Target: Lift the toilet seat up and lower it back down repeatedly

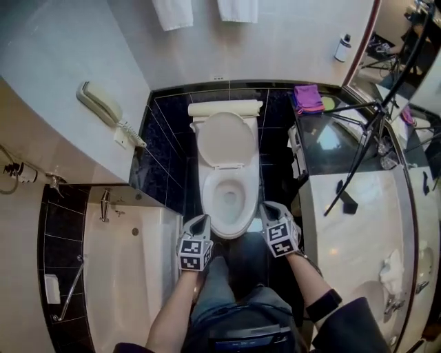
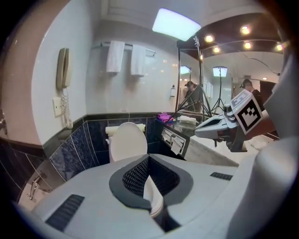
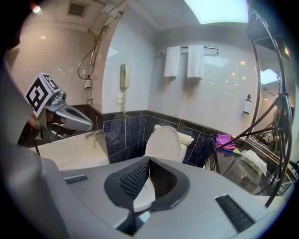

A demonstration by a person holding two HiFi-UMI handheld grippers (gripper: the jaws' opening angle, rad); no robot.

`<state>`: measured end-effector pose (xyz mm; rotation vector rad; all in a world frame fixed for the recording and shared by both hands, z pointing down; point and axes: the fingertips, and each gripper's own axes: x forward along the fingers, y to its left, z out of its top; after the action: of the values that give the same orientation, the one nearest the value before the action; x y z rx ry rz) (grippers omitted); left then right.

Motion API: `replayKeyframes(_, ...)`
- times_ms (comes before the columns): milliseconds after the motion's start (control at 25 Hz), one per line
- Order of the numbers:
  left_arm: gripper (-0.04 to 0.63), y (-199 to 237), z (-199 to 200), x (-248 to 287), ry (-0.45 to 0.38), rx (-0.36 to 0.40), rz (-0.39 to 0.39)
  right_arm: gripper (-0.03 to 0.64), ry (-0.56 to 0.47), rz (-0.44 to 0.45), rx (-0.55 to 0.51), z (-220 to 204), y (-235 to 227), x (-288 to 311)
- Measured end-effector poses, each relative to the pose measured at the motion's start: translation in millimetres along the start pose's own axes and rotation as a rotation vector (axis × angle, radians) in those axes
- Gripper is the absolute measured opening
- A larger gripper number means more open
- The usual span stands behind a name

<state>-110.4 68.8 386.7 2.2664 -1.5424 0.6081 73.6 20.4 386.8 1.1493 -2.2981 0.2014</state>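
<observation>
The white toilet (image 1: 229,200) stands against the dark tiled wall, its oval lid (image 1: 224,138) leaning back against the tank. I cannot tell whether the seat ring stands up with the lid or lies on the bowl rim. My left gripper (image 1: 201,222) hovers at the bowl's front left, and my right gripper (image 1: 266,209) at its front right. Both are shut with nothing between the jaws and touch nothing. The lid (image 2: 127,140) shows upright over the left gripper (image 2: 148,159). From the right gripper (image 3: 148,161) the lid (image 3: 163,142) stands ahead.
A bathtub (image 1: 131,269) lies to the left, with a wall phone (image 1: 100,103) above it. The vanity counter (image 1: 358,227) runs along the right, with a black tripod (image 1: 365,138) and a purple cloth (image 1: 308,96) on it. Towels (image 1: 172,10) hang above the tank. The person's legs stand before the bowl.
</observation>
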Motion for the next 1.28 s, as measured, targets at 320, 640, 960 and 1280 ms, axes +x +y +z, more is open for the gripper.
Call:
replayKeyframes(320,-0.002,0.6,55.7,-54.4,-0.078,-0.001,0.023,0.017,-0.052,-0.035,0.08,23.4,-27.2,-74.5)
replayKeyframes(640,-0.002,8.4,66.3,-94.2,-0.133,-0.021,0.051,0.017,-0.059,-0.107,0.121,1.0,-52.7,-118.5)
replayKeyframes(960,-0.003,6.8,52.7,-111.1,-0.14,-0.021,0.071,0.017,-0.045,-0.128,0.134,-20.8,-59.2,-136.9)
replayKeyframes(1280,-0.002,5.2,49.0,-115.0,-0.153,-0.025,0.069,0.018,-0.031,-0.115,0.124,-20.4,-47.0,-135.3)
